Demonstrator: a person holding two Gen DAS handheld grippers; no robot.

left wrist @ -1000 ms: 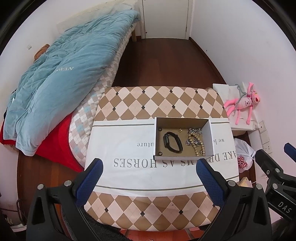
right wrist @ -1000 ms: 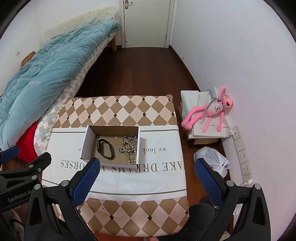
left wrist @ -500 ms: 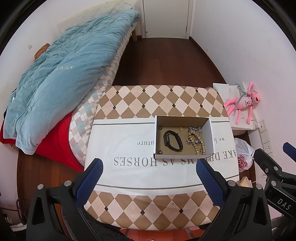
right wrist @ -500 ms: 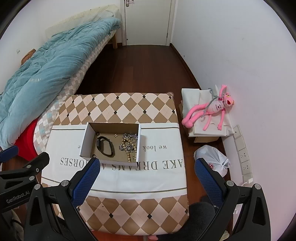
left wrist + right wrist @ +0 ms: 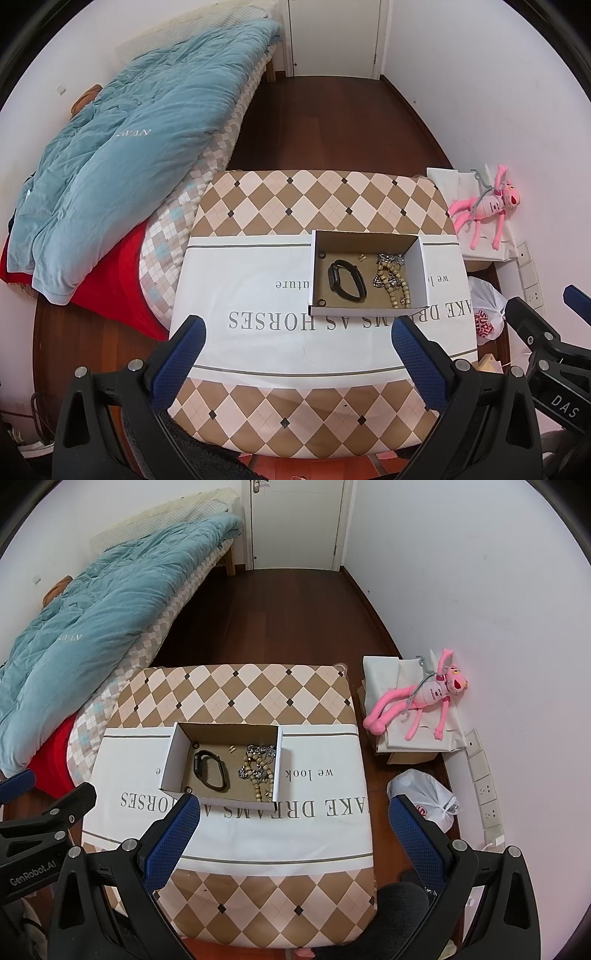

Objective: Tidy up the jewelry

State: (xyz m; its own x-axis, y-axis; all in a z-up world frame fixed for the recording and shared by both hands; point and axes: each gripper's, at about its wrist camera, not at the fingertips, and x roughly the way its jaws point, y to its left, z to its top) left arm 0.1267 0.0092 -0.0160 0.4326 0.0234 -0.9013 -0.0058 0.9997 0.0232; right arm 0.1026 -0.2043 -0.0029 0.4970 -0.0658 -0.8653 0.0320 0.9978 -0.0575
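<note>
Claws first: left claw (image 5: 295, 345) is hanging spread wide over the near half of the tabletop (image 5: 258, 280), holding nothing, touching nothing; right claw (image 5: 293, 825) is likewise gaping wide and empty, its left blue pad overlapping the near wall of the box in that view, contact unclear. Pads are showing blue knurled rubber on black frames.

Open cardboard box (image 5: 367, 275), rectangular, white outside, brown inside, is sitting on the right half of the tabletop, long axis running left-right. Inside, black watch band (image 5: 347, 281) is lying flat as a closed smooth oval loop, long axis running near-far, slightly slanted. Just right of it, beaded bracelet (image 5: 397, 286), round tan beads, is trailing toward the near wall, tangled with silvery chain (image 5: 391, 258) at the far end. Small gold piece (image 5: 362, 257) is lying near the far wall, too small to identify.

Tabletop is wearing a diamond-check cloth, tan and cream, with a white lettered band.
</note>
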